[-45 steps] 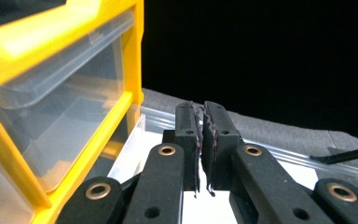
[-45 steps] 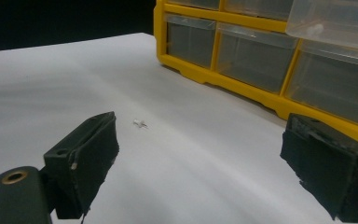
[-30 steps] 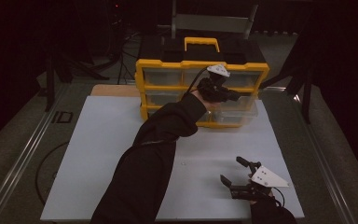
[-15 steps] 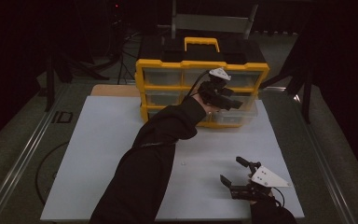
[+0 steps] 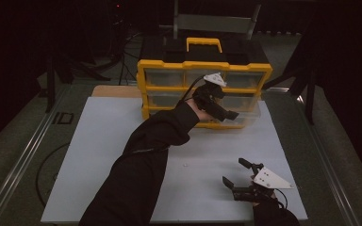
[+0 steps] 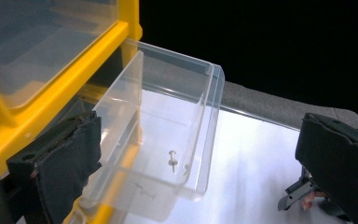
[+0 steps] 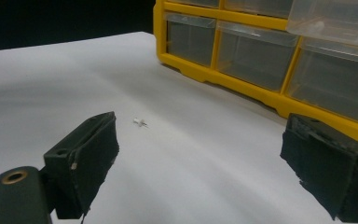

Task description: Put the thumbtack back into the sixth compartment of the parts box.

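A yellow organizer cabinet with clear drawers stands at the back of the white board. One clear drawer on its lower right is pulled out. My left gripper hovers over it, open; its jaws have just been opening and the pads press on nothing. In the left gripper view the drawer lies beyond the left gripper, with a white pushpin on its floor. My right gripper rests open at the board's front right. A second white pushpin lies ahead of the right gripper, loose on the board.
The white board covers the tabletop, with bare surface left of my arm. The cabinet's closed drawers face the right gripper. Dark floor, cables and stands surround the table.
The left gripper's jaws have gone from shut to wide open, and the hand has slid a little toward the front right over the drawer. The right gripper has kept still.
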`<control>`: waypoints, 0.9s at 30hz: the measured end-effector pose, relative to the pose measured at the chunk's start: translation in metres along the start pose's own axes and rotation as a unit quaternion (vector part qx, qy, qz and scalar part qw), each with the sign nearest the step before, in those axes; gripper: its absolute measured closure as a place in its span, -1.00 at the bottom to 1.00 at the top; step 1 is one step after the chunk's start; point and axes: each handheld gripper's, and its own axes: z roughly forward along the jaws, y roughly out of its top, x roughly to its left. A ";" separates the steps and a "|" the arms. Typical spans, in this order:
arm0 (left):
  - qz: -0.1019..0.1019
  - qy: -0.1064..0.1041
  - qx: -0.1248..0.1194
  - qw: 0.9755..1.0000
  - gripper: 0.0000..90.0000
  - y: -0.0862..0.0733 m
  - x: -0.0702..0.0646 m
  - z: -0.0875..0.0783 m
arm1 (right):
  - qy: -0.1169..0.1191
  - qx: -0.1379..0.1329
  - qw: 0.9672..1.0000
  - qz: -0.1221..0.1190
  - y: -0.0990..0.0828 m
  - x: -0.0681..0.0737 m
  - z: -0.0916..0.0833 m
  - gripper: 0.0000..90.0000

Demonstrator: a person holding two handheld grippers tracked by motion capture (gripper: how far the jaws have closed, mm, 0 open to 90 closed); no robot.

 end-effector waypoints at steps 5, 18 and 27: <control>0.002 -0.001 -0.003 1.000 -0.98 -0.006 -0.003 -0.008 | 0.000 0.001 1.000 -0.001 0.000 0.000 0.001 -0.77; -0.001 -0.008 0.003 1.000 -0.98 -0.045 -0.015 -0.027 | 0.000 0.005 1.000 -0.005 0.000 0.001 0.002 -0.77; 0.002 -0.013 0.017 1.000 -0.98 -0.069 -0.021 -0.030 | 0.000 0.005 1.000 -0.006 0.000 0.001 0.001 -0.77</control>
